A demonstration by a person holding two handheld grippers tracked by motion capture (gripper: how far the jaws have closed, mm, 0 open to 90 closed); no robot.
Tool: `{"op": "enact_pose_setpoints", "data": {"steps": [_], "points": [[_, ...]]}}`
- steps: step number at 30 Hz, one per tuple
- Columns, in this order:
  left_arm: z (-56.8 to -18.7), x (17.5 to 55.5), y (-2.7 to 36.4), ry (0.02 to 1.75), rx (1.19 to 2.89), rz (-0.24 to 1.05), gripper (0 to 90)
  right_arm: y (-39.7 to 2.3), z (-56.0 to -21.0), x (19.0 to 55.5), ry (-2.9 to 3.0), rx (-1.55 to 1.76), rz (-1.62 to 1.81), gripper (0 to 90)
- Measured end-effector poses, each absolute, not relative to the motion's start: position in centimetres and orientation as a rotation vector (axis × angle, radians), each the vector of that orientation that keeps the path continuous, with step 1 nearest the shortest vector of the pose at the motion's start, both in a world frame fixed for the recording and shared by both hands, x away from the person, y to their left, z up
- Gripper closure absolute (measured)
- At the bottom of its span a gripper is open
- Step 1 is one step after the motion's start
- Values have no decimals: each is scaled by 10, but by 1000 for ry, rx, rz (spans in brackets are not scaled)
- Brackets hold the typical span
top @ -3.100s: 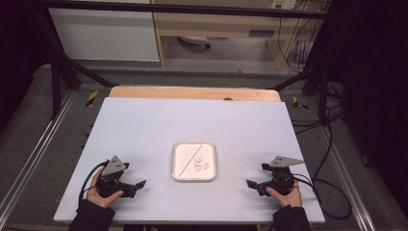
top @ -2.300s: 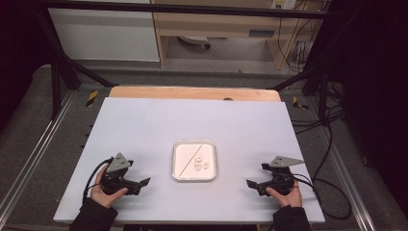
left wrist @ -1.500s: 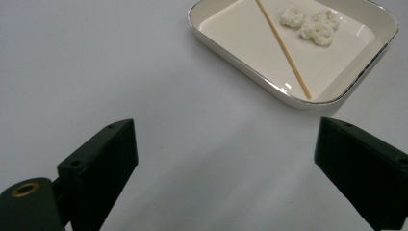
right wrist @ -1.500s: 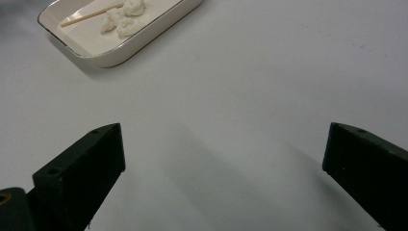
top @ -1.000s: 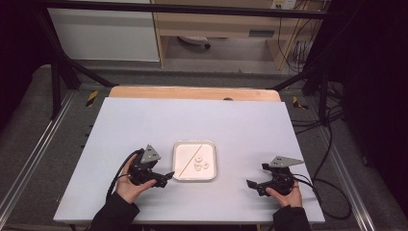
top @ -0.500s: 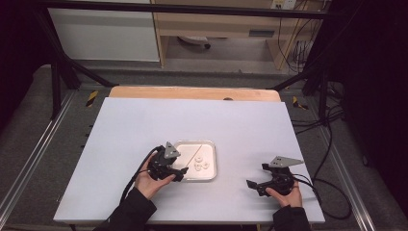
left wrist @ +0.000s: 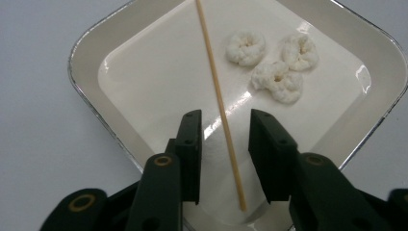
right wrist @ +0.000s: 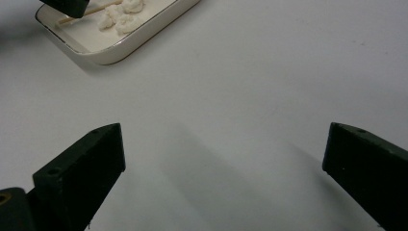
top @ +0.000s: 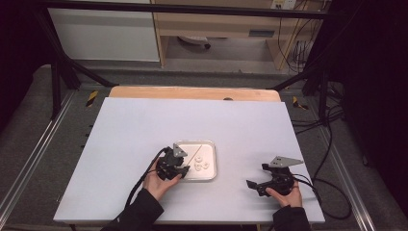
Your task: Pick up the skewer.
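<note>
With the left gripper [left wrist: 222,144] part-closed around but not yet pinching the skewer [left wrist: 219,91], having just been closing, the thin stick could be rolled aside on the tray [left wrist: 91,53].

Bare table [top: 298,130] around tray [top: 210,147], seemingly unobstructed

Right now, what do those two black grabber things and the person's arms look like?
Both are black. The left tool and the right tool each carry a grey three-cornered plate on top, and a black cable trails from each. Each has two chunky black blocks for jaws, with small round screw holes. The person wears dark sleeves.
</note>
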State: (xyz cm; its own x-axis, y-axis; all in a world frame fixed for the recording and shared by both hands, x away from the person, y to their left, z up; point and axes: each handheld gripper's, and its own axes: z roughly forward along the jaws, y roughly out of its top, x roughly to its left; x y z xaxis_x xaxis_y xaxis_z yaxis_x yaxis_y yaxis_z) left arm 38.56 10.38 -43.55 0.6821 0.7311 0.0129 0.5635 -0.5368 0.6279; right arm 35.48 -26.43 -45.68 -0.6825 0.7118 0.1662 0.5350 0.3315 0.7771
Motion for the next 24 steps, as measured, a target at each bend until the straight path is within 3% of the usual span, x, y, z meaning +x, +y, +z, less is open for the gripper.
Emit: {"op": "enact_pose_setpoints", "data": {"steps": [19,24], "points": [[-441,377,97,1047,2242,436,864,-264,-457,355,2391,1140,1276,16],[-441,377,98,1079,2216,419,875,-264,-457,355,2393,1139,1273,16]]}}
